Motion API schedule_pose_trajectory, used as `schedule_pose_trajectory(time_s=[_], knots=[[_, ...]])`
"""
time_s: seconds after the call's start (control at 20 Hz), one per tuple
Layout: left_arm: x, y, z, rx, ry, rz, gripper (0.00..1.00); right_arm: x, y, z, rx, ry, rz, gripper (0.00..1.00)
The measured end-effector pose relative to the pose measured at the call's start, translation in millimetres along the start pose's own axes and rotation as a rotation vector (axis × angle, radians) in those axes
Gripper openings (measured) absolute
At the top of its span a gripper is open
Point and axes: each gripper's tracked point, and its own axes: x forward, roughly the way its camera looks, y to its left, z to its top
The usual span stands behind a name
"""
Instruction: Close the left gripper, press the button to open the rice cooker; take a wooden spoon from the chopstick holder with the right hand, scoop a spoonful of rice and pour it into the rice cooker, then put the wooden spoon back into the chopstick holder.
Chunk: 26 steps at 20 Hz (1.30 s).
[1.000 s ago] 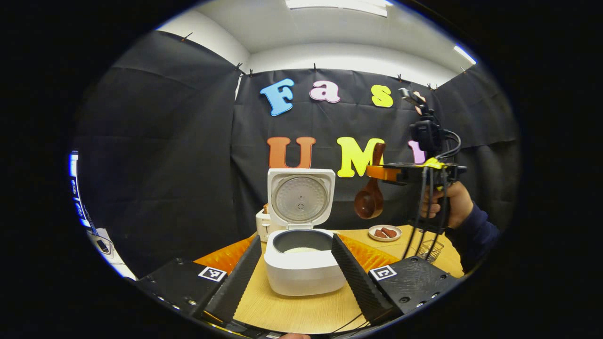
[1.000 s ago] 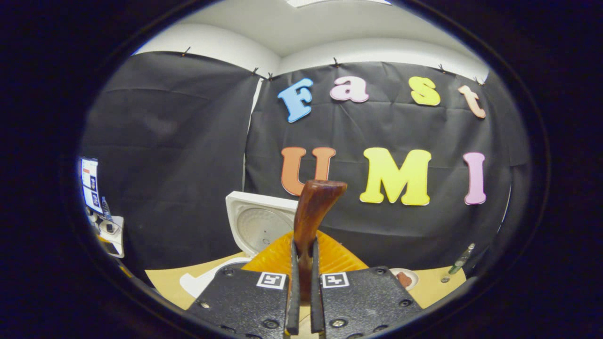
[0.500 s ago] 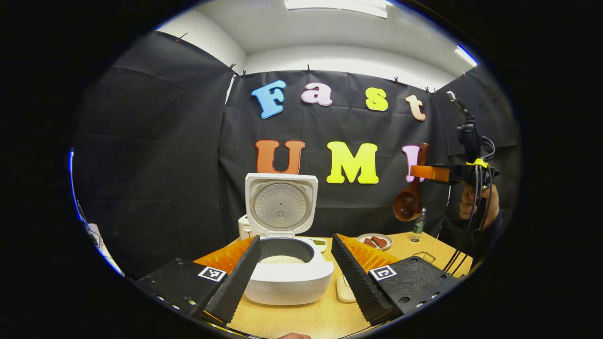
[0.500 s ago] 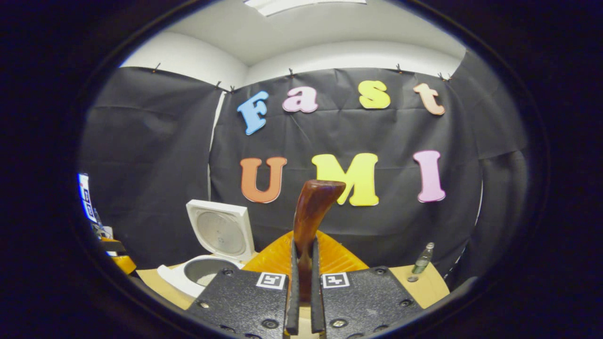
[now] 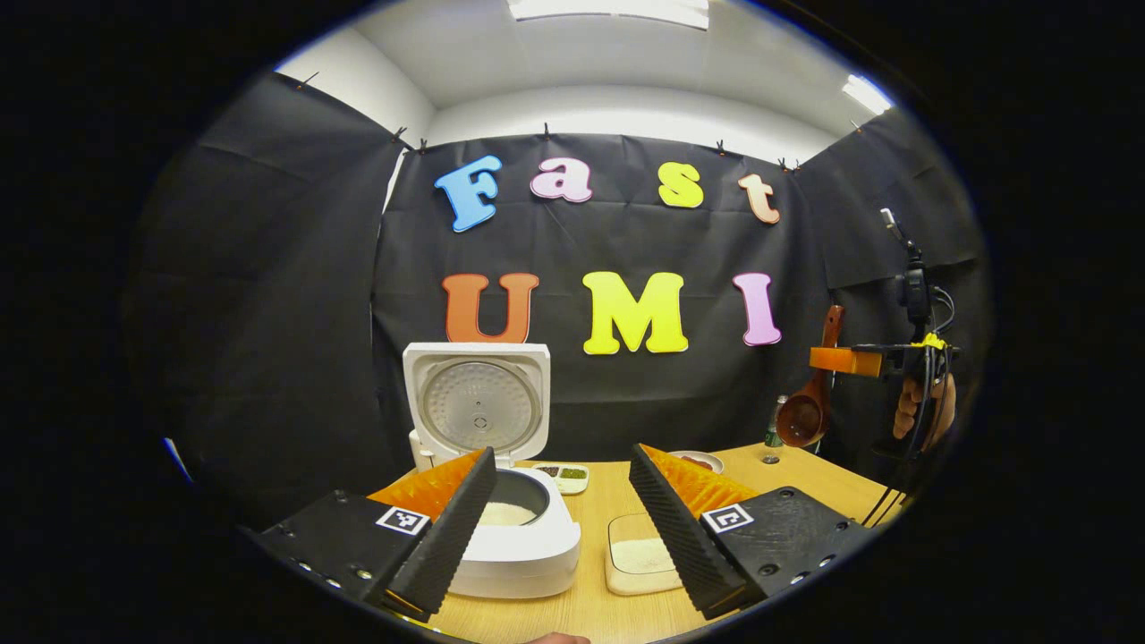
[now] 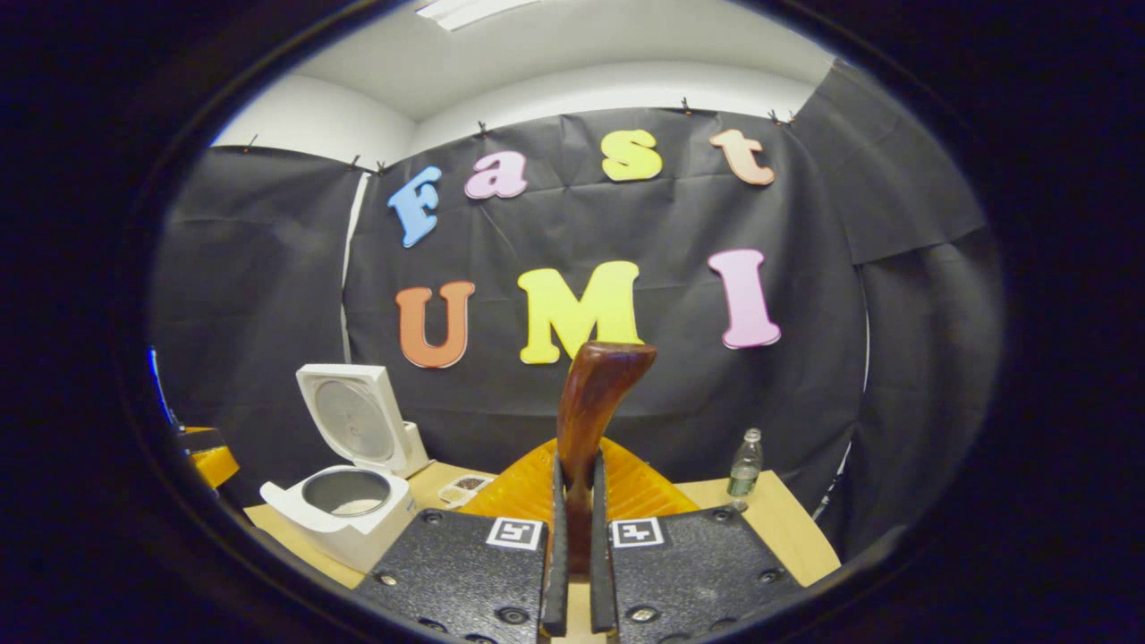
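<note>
The white rice cooker stands open on the wooden table, lid upright, with white rice in its pot. My left gripper is open, its left finger in front of the cooker's pot. A white tray of rice lies between the fingers. At far right, the right gripper is held high by a hand, the brown wooden spoon hanging bowl-down from it. In the right gripper view my right gripper is shut on the spoon's handle, with the cooker low at left.
A small dish of dark bits sits behind the cooker, with a plate and a plastic bottle farther right on the table. In the right gripper view the bottle stands near the table's far right corner.
The right gripper has carried the spoon rightward and farther from the cooker. The left gripper view has shifted right, so the cooker sits left and the rice tray has come into view.
</note>
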Motion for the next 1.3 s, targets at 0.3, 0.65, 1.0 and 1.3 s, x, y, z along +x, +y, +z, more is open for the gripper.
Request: schedule_pose_trajectory(time_s=[0.3, 0.65, 1.0, 1.3], knots=[[14, 3, 2, 0.005, -0.016, 0.001, 0.95, 7, -40, -40, 0.084, 0.013, -0.002, 0.15], [32, 23, -12, -0.013, 0.023, 0.036, 0.95, -1, -69, -88, 0.086, -0.021, -0.057, 0.16], [37, 27, -16, -0.023, 0.018, 0.044, 0.95, -1, -84, -124, 0.026, 0.053, -0.11, 0.41], [44, 44, -9, -0.011, 0.016, 0.071, 0.95, -28, -85, -85, 0.004, -0.047, -0.198, 0.92]])
